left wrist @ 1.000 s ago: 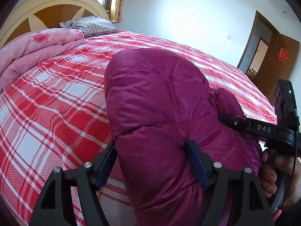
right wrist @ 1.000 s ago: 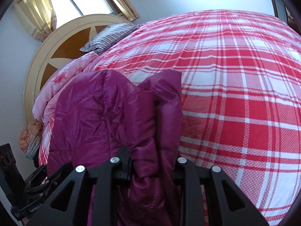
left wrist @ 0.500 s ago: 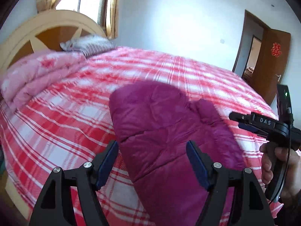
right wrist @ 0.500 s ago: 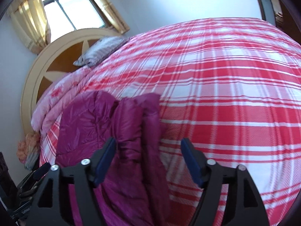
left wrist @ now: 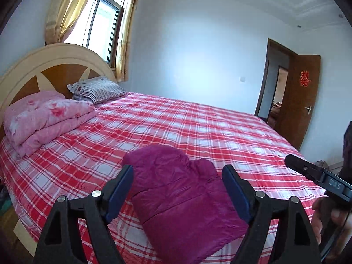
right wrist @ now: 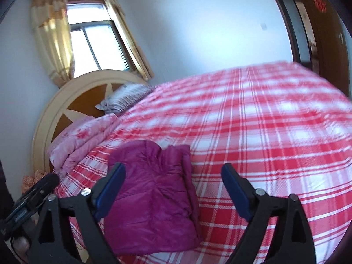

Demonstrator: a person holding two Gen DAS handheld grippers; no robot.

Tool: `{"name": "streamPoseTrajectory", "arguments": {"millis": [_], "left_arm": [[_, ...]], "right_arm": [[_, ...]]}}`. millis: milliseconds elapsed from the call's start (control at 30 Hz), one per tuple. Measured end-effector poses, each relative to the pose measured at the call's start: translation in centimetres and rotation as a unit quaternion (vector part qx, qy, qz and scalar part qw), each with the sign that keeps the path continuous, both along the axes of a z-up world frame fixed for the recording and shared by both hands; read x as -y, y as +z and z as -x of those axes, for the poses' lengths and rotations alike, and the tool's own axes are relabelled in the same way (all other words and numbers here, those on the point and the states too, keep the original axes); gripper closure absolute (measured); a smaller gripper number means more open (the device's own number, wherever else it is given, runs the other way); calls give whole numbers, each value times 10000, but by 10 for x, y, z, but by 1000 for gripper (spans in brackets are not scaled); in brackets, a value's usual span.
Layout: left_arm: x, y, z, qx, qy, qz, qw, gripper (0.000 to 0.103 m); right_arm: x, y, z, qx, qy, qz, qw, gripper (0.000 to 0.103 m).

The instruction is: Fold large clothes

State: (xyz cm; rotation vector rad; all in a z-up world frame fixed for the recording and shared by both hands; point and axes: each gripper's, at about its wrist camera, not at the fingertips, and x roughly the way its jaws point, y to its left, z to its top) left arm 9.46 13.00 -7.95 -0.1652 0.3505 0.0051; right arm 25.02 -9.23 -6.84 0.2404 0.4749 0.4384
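We hold the left gripper [left wrist: 177,194] and the right gripper [right wrist: 173,192] spread wide and empty above the folded magenta jacket [left wrist: 182,200], which lies low in both frames on the red plaid bed [left wrist: 198,127].

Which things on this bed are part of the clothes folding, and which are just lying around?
Part of the job:
purple puffer jacket
left claw, open
right claw, open

Just lying about:
pink quilt
striped pillow
plaid bedsheet
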Motion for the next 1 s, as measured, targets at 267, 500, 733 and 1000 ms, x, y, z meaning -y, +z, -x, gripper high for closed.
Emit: {"name": "streamPoseTrajectory", "arguments": {"millis": [267,500,733,1000], "left_arm": [[2,6,8,169,-21,-69,9998,20],[-4,9,11,261,98,-95,9996,18],[-8,9,13,342,196,-154,9991,14],[-8,9,13,331,234,-195,9990,13]], "right_arm": [[-6,28,39,582,-51,216,9981,5],[-16,35,55,849,38,414,9955,2],[-20,35,63,953,34,440,9945,2],[-22,35,70,1072,43,448,9932,0]]}}
